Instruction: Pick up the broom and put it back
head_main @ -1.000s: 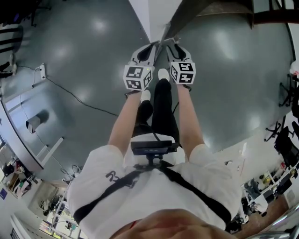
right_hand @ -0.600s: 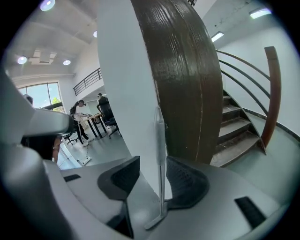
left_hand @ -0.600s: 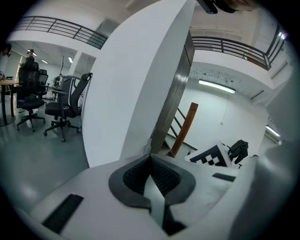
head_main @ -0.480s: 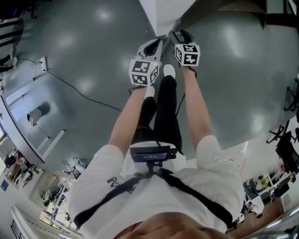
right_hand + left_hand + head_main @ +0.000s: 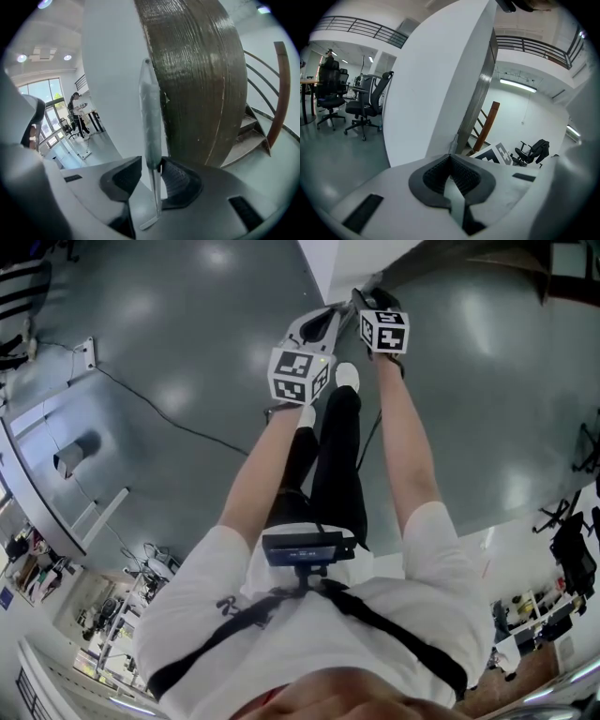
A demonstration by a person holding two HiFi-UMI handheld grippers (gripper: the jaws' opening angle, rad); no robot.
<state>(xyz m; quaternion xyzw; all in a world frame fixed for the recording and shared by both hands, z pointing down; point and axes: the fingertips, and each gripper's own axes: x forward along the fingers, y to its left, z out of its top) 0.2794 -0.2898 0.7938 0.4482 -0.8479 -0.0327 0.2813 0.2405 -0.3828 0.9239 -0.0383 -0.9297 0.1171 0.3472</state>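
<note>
Left gripper (image 5: 450,158) is clamped shut on the broom handle (image 5: 151,112), bearing it. Right gripper (image 5: 151,163), jaws just eased partway open, rings it loosely as a guide. White wall (image 5: 431,84) just ahead of the 2 grippers is likely its resting spot.

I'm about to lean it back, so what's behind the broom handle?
A white wall and a dark curved wooden panel, with stairs to its side. The broom handle hides a strip where wall meets panel.

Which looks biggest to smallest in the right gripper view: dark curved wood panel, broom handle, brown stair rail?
1. dark curved wood panel
2. broom handle and brown stair rail look similar; the handle is nearer the camera, so unranked.
</note>
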